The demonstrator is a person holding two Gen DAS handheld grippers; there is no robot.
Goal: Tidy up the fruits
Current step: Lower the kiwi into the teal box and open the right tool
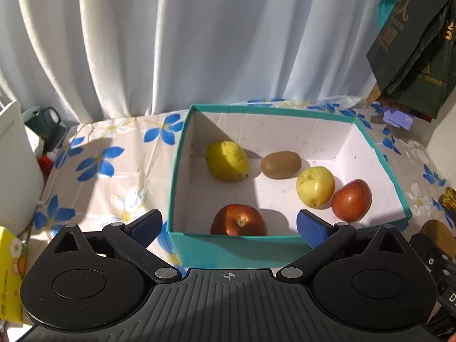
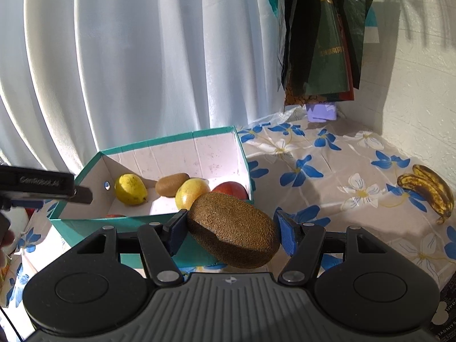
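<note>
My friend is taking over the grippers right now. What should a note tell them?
Left gripper: open, empty, above the near edge of the box.
Right gripper: shut on a kiwi, just short of the box.
Done: in the box are two pears, two apples and another kiwi.
Left: drop the held kiwi in, then probably fetch the bananas lying on the tablecloth.

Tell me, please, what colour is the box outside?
Teal outside, white inside; the box shows best in the left wrist view.
</note>
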